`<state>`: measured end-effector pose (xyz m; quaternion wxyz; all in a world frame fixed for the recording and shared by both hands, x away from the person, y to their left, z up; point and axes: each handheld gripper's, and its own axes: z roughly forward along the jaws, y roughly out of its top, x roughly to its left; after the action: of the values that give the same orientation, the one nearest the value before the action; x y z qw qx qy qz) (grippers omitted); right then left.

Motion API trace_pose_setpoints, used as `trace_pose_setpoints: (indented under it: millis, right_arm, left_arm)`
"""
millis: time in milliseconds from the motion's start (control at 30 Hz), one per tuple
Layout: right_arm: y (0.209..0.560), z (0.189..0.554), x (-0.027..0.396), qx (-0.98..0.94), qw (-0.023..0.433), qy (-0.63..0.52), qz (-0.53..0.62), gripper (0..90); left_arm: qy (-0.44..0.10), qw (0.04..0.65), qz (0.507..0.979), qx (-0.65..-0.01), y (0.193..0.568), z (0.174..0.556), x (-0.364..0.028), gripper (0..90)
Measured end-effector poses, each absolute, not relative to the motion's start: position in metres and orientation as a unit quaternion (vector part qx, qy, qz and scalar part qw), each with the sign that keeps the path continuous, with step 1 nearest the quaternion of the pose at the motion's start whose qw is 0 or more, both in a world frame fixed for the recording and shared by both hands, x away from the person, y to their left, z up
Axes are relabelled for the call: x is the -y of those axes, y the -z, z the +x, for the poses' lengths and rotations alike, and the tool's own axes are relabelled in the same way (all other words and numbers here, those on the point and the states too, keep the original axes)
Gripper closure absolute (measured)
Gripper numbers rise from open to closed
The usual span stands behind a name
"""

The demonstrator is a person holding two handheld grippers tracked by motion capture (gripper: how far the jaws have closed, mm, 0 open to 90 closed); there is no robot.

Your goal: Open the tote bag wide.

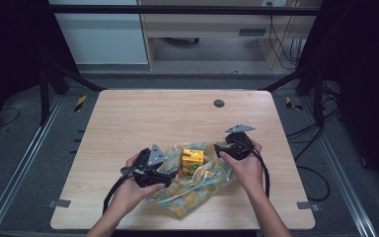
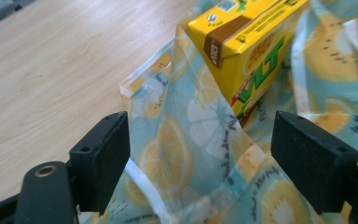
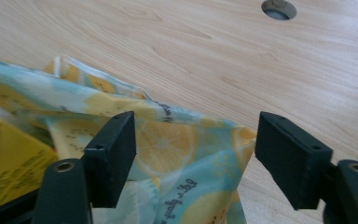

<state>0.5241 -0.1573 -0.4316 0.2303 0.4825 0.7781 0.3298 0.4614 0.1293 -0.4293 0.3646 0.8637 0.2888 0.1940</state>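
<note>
A pale blue fabric bag (image 1: pixel 197 190) printed with lemon slices lies crumpled on the wooden table (image 1: pixel 143 118), near its front edge. A yellow drink carton (image 1: pixel 192 159) stands in the bag's open mouth. My left gripper (image 1: pixel 169 174) is at the bag's left side. In the left gripper view its jaws (image 2: pixel 205 140) stand wide, with a fold of the bag (image 2: pixel 168 154) between them and the carton (image 2: pixel 247 42) just beyond. My right gripper (image 1: pixel 218 149) is at the bag's right side. Its jaws (image 3: pixel 200 137) also stand apart around the bag's rim (image 3: pixel 168 144), with the carton (image 3: pixel 9 158) at the left.
A round cable hole (image 1: pixel 218 103) sits in the table's far middle, also seen as the hole (image 3: pixel 278 8) in the right gripper view. Bare wood extends behind and to the left of the bag. Dark frame posts and cables flank the table.
</note>
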Motion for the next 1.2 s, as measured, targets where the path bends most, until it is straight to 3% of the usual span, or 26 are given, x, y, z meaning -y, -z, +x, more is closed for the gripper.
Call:
trace_pose_setpoints:
  millis: [200, 567, 667, 1000, 1200]
  right_arm:
    - [0.441, 0.528, 0.155, -0.785, 0.232, -0.301, 0.489, 20.1]
    - [0.444, 0.502, 0.163, -0.802, 0.213, -0.296, 0.473, 23.9]
    - [0.443, 0.493, 0.167, -0.806, 0.211, -0.293, 0.469, 26.2]
    - [0.455, 0.477, 0.181, -0.812, 0.189, -0.298, 0.465, 38.7]
    - [0.449, 0.463, 0.174, -0.813, 0.198, -0.308, 0.452, 40.6]
  left_arm:
    - [-0.185, 0.369, 0.866, -0.283, 0.438, 0.469, -0.12, 24.4]
    - [-0.195, 0.344, 0.871, -0.291, 0.442, 0.475, -0.12, 77.0]
    - [-0.197, 0.347, 0.867, -0.297, 0.441, 0.476, -0.123, 85.5]
    - [-0.209, 0.362, 0.855, -0.307, 0.439, 0.472, -0.132, 89.1]
    - [-0.209, 0.369, 0.852, -0.307, 0.434, 0.47, -0.134, 89.7]
